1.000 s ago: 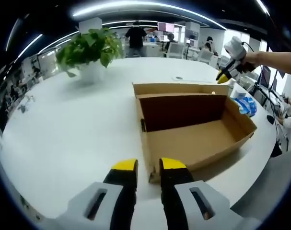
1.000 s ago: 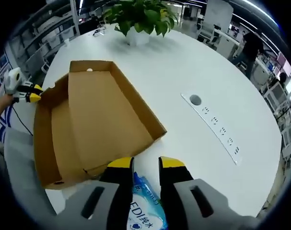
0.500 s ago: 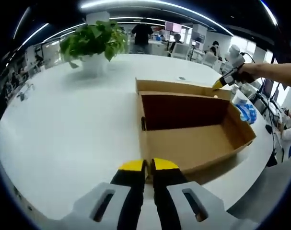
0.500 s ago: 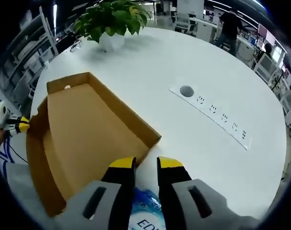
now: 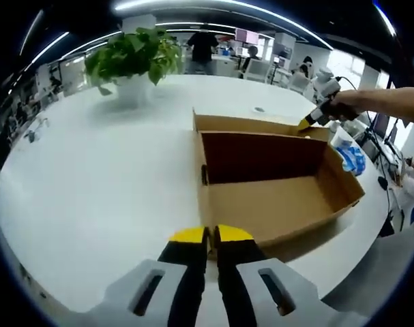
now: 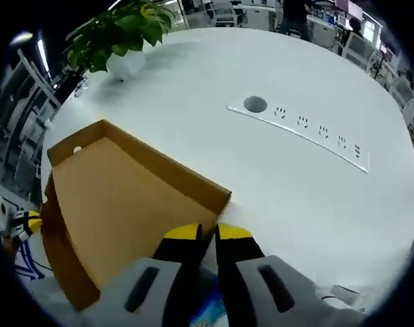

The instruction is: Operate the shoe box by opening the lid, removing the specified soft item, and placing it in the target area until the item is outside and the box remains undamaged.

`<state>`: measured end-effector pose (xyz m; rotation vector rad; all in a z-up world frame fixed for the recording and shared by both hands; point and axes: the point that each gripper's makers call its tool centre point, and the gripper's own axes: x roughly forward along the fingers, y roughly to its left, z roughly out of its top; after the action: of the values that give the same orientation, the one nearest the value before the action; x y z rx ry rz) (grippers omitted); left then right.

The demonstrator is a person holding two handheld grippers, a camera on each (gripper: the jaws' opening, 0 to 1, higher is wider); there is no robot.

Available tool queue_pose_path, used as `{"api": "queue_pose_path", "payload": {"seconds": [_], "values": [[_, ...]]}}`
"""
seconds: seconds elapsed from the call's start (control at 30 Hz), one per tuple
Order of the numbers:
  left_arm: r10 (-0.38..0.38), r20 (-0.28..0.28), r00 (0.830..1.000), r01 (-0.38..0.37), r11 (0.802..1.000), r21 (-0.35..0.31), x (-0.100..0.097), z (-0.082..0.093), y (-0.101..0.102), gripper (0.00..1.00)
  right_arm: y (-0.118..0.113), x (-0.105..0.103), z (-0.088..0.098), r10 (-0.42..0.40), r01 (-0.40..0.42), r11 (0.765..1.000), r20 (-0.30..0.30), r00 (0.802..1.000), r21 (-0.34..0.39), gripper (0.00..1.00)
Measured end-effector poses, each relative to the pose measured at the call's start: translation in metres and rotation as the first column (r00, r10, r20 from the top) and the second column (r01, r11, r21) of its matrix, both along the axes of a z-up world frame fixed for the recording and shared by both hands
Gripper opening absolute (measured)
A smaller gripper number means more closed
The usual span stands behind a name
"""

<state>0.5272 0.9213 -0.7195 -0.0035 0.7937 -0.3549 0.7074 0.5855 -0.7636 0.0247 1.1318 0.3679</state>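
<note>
One rectangular brown cardboard shoe box [image 5: 275, 187], matte-walled.

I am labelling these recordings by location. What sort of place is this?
Probably an open-plan office: a large white table with a built-in socket strip, a potted plant, and desks with monitors and people behind.

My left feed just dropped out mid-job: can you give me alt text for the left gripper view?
An open, empty cardboard shoe box sits on a white round table, directly ahead of the left gripper, whose yellow-tipped fingers are closed together near the box's front corner. The right gripper reaches to the box's far rim, a blue-and-white packet lies beyond the box, and a potted plant stands further back.
</note>
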Motion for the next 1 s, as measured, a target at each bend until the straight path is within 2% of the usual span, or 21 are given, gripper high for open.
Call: {"api": "queue_pose_path", "payload": {"seconds": [0.07,0.17,0.53,1.0], "values": [[0.001,-0.003,1.000,-0.001,1.000,-0.003,0.000,0.000,-0.001,0.01,-0.001,-0.001,0.001,-0.063,0.064,0.998,-0.024,0.998,0.023,0.04],[0.001,-0.005,1.000,-0.001,1.000,-0.002,0.000,-0.001,0.000,0.01,-0.004,0.001,0.004,-0.117,0.119,0.992,-0.037,0.992,0.049,0.02],[0.001,-0.006,1.000,-0.001,1.000,0.007,0.001,-0.002,0.002,0.01,-0.003,-0.001,0.018,-0.129,0.129,0.990,-0.014,0.992,0.048,0.00],[0.007,-0.004,1.000,-0.007,1.000,0.008,0.000,-0.003,0.002,0.01,-0.004,-0.003,0.047,-0.104,0.102,0.993,0.041,0.994,0.059,0.00]]}}
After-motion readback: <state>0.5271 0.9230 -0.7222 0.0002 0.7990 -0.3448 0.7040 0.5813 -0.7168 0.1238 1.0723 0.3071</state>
